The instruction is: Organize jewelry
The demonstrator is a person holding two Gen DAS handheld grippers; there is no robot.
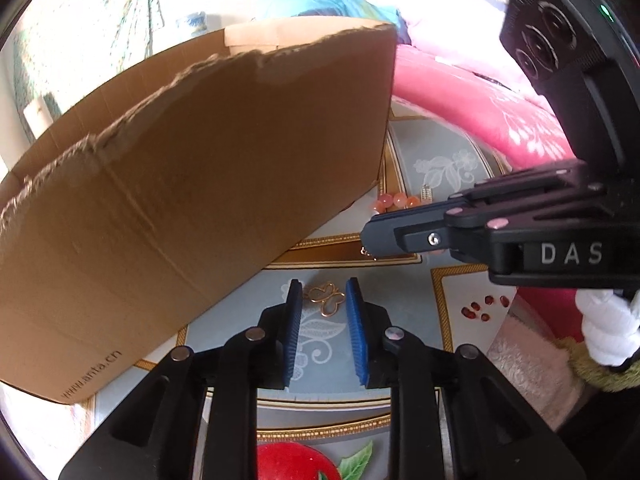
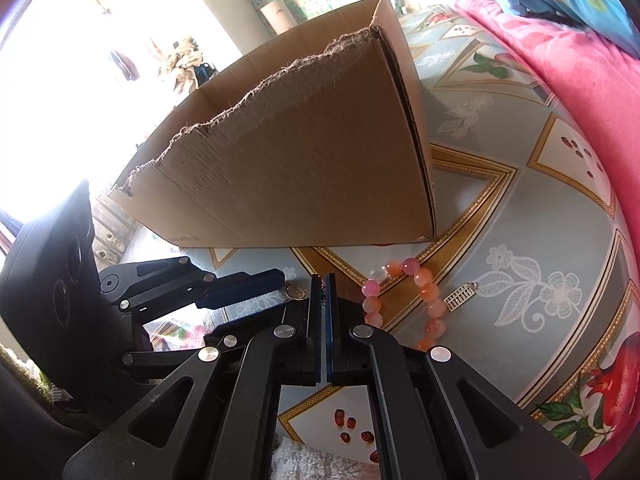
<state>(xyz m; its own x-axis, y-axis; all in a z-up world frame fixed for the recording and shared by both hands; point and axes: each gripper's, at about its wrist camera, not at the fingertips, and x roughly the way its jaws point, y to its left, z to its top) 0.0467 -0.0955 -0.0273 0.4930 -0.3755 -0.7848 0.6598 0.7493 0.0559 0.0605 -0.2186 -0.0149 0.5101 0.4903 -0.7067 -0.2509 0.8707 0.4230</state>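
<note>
Setting: a home, likely a bedroom or living room. Evidence: bench covered with a floral, fruit-printed oilcloth; pink blanket and blue bedding piled beside it; torn cardboard box; patterned curtain at a bright window.

Matt brown corrugated cardboard box, rim torn rough and fibrous. Glossy printed tablecloth, smooth. Shiny gold metal pendant. Translucent polished beads. Silvery metal charm. Matt black plastic grippers, ribbed blue pads, bright metal rivets. Plush pink blanket.
</note>
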